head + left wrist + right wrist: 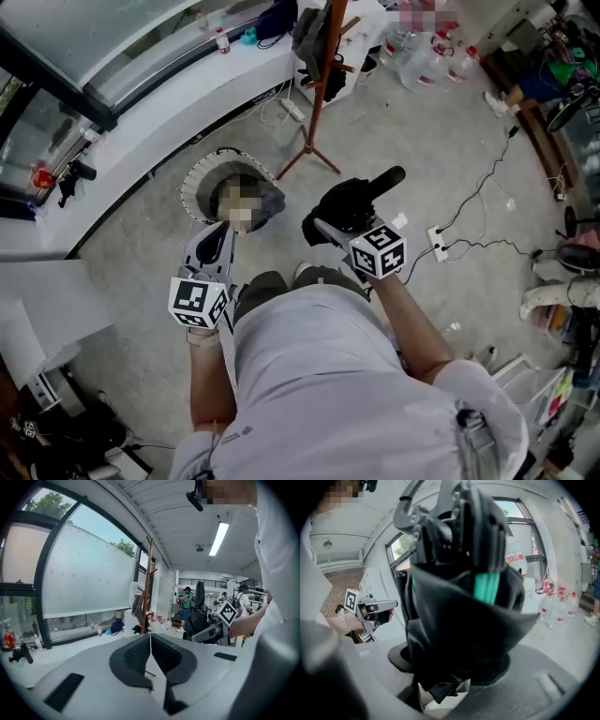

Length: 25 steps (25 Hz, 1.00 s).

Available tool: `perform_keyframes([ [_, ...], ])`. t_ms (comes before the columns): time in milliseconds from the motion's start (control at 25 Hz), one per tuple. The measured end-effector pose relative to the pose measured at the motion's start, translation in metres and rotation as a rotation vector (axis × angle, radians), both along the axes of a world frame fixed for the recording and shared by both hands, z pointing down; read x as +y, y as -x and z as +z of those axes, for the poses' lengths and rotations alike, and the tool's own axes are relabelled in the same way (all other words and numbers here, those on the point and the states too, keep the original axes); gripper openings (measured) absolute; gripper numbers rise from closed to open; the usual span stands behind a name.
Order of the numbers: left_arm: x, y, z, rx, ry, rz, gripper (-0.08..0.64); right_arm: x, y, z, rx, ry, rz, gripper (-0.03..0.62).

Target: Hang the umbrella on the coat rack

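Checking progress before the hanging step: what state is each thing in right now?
umbrella: folded, gripped, not yet hung.
coat rack: upright, clothes hanging on it.
left gripper: shut, empty.
right gripper: shut on the umbrella.

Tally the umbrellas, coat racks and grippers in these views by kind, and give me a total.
Umbrellas: 1, the black umbrella, folded.
Coat racks: 1, the wooden coat rack.
Grippers: 2, the left gripper shut and empty, the right gripper shut on the umbrella.
Total: 4.
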State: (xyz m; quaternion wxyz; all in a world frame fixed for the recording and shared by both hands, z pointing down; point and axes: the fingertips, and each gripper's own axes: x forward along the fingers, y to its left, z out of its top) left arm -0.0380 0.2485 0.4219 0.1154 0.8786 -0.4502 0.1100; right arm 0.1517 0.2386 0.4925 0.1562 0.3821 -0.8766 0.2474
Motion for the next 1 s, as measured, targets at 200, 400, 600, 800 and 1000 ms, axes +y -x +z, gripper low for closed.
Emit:
perform_keyframes([
  [200,-0.009,-0.013,0.009,-0.009,0.022,-0.001,0.005,-0.011,-0.006,0.009,0.043,-0.007,-0.021,0.267],
  [400,-0.022,-0.017,0.017,-0.01,0.043,0.022,0.005,-0.021,-0.009,0.021,0.069,0.026,0.0,0.267],
  [600,-0.056,-0.005,0.024,0.003,0.052,0.063,0.005,-0.043,0.0,0.03,0.115,0.052,0.035,0.267],
  [800,-0.106,0.019,0.026,0.015,0.068,0.132,0.005,-0.077,0.018,0.032,0.169,0.071,0.09,0.267],
  [1000,-0.159,0.047,0.03,0.024,0.083,0.215,0.005,-0.113,0.046,0.035,0.228,0.097,0.151,0.267],
])
